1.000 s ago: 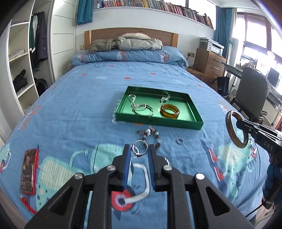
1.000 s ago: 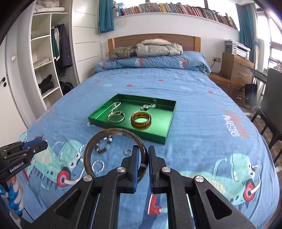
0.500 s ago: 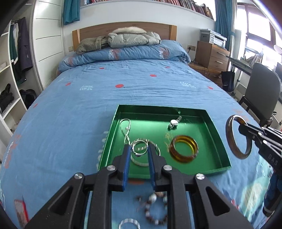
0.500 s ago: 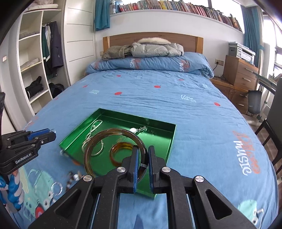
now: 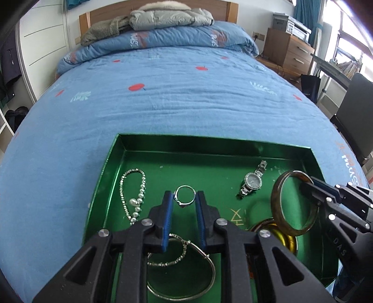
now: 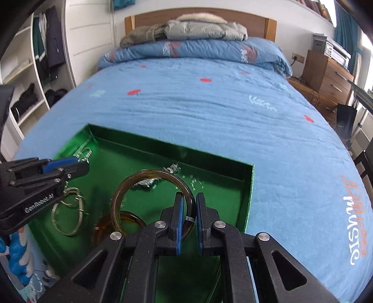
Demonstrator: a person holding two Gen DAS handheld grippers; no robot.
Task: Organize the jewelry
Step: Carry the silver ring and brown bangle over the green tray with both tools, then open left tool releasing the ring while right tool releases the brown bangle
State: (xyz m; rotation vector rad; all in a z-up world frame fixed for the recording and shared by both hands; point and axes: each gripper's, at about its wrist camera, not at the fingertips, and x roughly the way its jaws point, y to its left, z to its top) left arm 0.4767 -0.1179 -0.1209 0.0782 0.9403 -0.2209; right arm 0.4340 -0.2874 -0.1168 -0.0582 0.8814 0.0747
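A green tray [image 5: 149, 139] lies on the blue bedspread and also shows in the right wrist view [image 6: 247, 186]. My left gripper [image 5: 184, 200] is shut on a small silver ring [image 5: 185, 197] and holds it over the tray's middle. My right gripper [image 6: 188, 205] is shut on a brown bangle [image 6: 121, 198] and holds it upright over the tray's right part; the bangle also shows in the left wrist view [image 5: 276, 205]. In the tray lie a pearl bracelet [image 5: 132, 191], a watch [image 5: 253, 181], an amber bangle [image 5: 283, 235] and a thin silver bangle [image 5: 209, 275].
The bed has a folded duvet and coats [image 5: 163, 16] at the headboard. A wooden drawer chest [image 5: 289, 51] and a chair [image 5: 354, 111] stand to the right. Open shelves [image 6: 25, 77] are on the left. Loose beads [image 6: 47, 272] lie on the bedspread by the tray's near left corner.
Both grippers have moved forward and down over the tray with the ring and the brown bangle held. The tray now fills the lower part of both views.
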